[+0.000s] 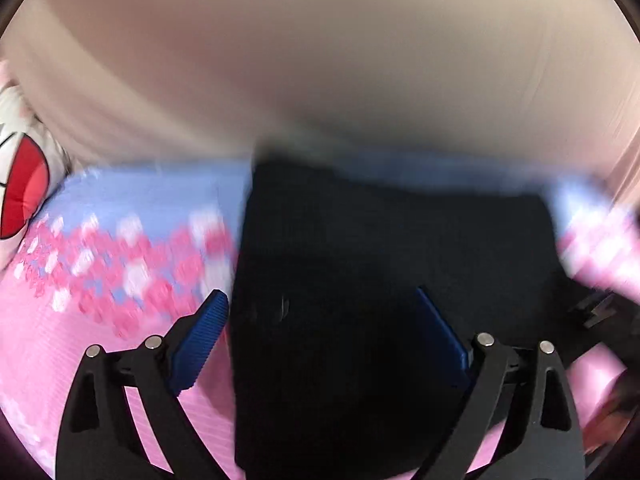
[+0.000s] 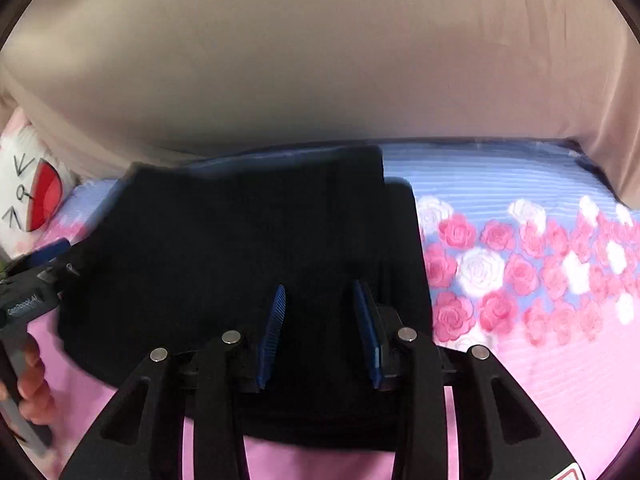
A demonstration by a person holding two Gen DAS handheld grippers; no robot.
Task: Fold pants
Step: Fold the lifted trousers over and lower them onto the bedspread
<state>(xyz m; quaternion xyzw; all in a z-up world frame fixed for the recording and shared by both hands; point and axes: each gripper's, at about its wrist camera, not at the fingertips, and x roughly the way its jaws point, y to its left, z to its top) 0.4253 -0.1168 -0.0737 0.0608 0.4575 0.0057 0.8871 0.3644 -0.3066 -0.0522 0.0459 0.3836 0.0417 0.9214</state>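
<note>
The black pants (image 1: pixel 384 280) lie folded into a compact block on the pink and blue flowered bedspread (image 1: pixel 100 248). My left gripper (image 1: pixel 320 300) is open, its blue pads wide apart over the left part of the pants; this view is motion-blurred. In the right wrist view the pants (image 2: pixel 240 248) fill the middle. My right gripper (image 2: pixel 320 292) is open and empty, its pads hovering over the near right part of the pants. The left gripper (image 2: pixel 44 260) shows at the left edge there, held by a hand.
A beige fabric wall (image 2: pixel 320 60) rises behind the bed. A white cushion with a red mouth (image 2: pixel 36 196) lies at the far left. The rose-patterned bedspread (image 2: pixel 520 264) stretches to the right of the pants.
</note>
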